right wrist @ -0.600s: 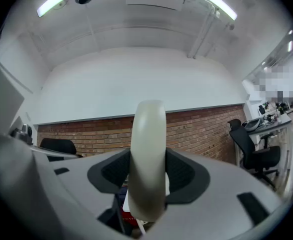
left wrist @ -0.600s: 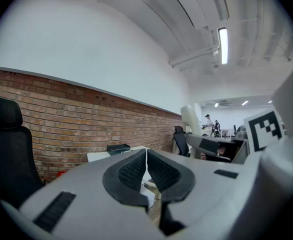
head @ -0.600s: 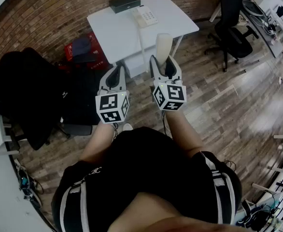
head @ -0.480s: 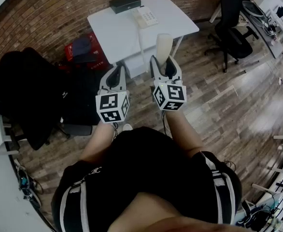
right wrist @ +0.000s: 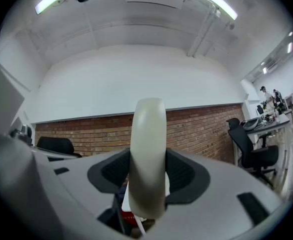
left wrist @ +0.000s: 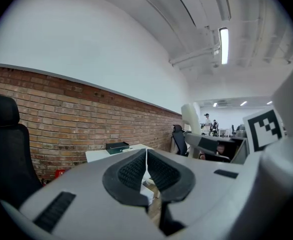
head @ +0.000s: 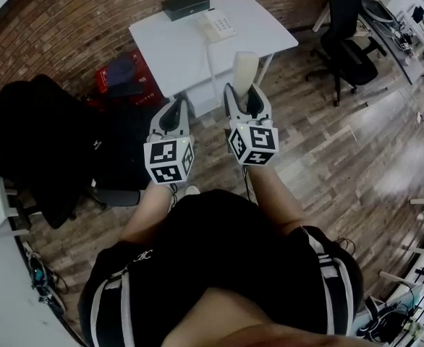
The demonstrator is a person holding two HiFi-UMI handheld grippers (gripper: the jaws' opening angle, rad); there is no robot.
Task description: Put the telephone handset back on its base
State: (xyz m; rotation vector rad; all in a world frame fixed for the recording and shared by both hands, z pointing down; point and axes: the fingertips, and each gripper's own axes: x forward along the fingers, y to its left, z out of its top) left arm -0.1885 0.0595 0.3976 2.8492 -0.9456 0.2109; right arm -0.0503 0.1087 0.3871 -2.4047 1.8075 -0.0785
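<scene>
The right tongs [head: 247, 92] are clamped on the cream telephone handset [head: 244, 67], which stands upright between the jaws and rises well past their tips. In the right gripper view the dark pads [right wrist: 186, 174] press on both flanks of the handset [right wrist: 148, 134] and its rounded end sticks up above the right tongs [right wrist: 147, 171]. The left tongs [head: 173, 108] are level with them, just to their left, and hold nothing. In the left gripper view their ribbed pads [left wrist: 134, 171] meet along a thin seam, so the left tongs [left wrist: 146, 166] are fully narrowed. Both are held over the wooden floor [head: 320, 157], in front of the person's body. The base [head: 218, 26] lies well ahead of the tongs, on a line between the two, and sits on the white desk [head: 172, 49]; the handset is well apart from it. A black box [head: 186, 4] rests on the desk just beyond the base, further from the tongs. A red box [head: 129, 74] stands on the floor ahead and to the left of the left tongs, and a black office chair [head: 349, 49] stands far to the right of the right tongs.
</scene>
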